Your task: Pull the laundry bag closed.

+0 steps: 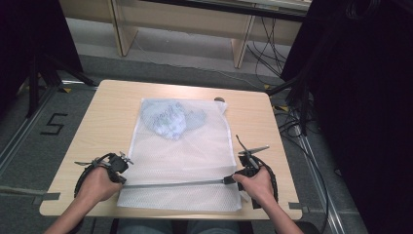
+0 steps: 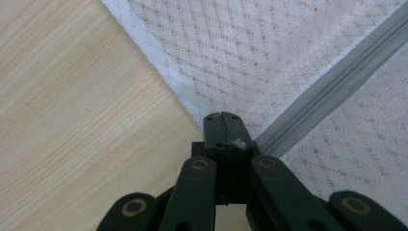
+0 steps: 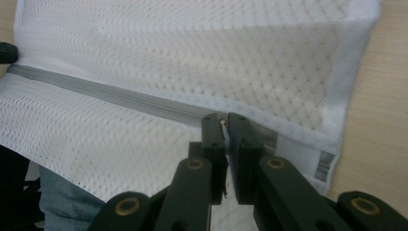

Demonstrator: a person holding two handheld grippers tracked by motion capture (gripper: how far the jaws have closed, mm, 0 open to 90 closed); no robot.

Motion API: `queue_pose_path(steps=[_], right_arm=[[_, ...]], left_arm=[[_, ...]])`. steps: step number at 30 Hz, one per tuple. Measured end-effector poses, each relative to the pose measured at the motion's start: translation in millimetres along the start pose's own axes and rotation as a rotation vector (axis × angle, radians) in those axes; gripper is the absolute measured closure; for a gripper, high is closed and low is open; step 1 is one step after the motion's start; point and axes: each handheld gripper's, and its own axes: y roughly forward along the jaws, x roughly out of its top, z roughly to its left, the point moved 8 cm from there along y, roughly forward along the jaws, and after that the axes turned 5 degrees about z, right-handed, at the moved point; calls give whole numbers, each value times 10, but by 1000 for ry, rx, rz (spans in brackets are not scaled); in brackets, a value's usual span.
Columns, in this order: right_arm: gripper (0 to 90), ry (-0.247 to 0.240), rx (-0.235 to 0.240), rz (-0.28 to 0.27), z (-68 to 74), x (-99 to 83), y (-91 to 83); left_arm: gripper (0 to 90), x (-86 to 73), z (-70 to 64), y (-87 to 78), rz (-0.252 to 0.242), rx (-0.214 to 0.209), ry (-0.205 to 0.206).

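Observation:
A white mesh laundry bag [image 1: 195,151] lies flat on the wooden table [image 1: 102,122], with a crumpled pale garment [image 1: 168,118] inside near its far end. A grey zipper [image 1: 175,184] runs across the near end. My left gripper [image 1: 122,179] is shut on the bag's left edge at the zipper's end; in the left gripper view its jaws [image 2: 222,115] meet where the zipper [image 2: 332,82] starts. My right gripper [image 1: 228,180] is shut on the zipper pull at the right end; in the right gripper view a small metal piece sits between its tips [image 3: 225,118].
The bag's near edge hangs over the table's front edge above the person's jeans [image 3: 62,202]. A small dark round object [image 1: 219,99] lies at the table's far edge. Cables [image 1: 302,141] trail on the floor to the right. A grey label [image 3: 326,163] marks the bag's corner.

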Motion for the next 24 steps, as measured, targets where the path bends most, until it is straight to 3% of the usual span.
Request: queue_pose_path(steps=[3,4,6,7,8,9,11,12,13,14,15,16,17,18,19,20,22,23,24], right_arm=[[870,-20,-7,-23,-77,3,-7],[870,25,8,15,-62,-32,-33],[870,20,-1,6,-94,-32,-37],[870,129,20,43,-37,-68,-69],[870,137,25,47,-51,-73,-76],[870,118,12,33,-95,-71,-79],[870,141,6,47,-124,-88,-102],[870,110,-32,25,-194,-74,-97],[870,94,-22,21,-228,-78,-104],[870,47,-35,-5,-307,-63,-101],[870,58,-56,-3,-352,-73,-98],[870,58,-48,9,-355,-84,-99],[870,49,-55,-14,-360,-73,-82],[869,94,-38,29,-303,-101,-96],[869,48,-22,27,-312,-98,-84],[868,13,-52,-3,-366,-72,-49],[865,12,-51,-8,-373,-68,-54],[861,3,-16,-21,-343,-59,-64],[841,59,8,-2,-290,-83,-97]], left_arm=[[900,0,2,0,1,0,-1],[900,1,4,0,-1,0,-3],[900,3,7,7,-10,1,-2],[900,-1,13,5,-6,1,3],[900,-3,11,-2,1,-1,0],[900,-1,8,0,-2,-3,-3],[900,0,9,0,-2,-2,-6],[900,1,7,1,-4,-3,-5],[900,1,7,2,-4,-3,-4],[900,3,6,3,-6,-3,-6],[900,4,5,4,-7,-4,-9],[900,4,6,4,-6,-3,-8],[900,5,5,7,-10,-2,-8],[900,-1,13,5,-6,2,3],[900,-2,12,4,-6,2,2],[900,-9,11,-7,11,-2,2],[900,2,4,3,-11,-2,-11],[900,-5,11,-2,-2,-2,1],[900,-6,8,-3,-1,-2,2]])
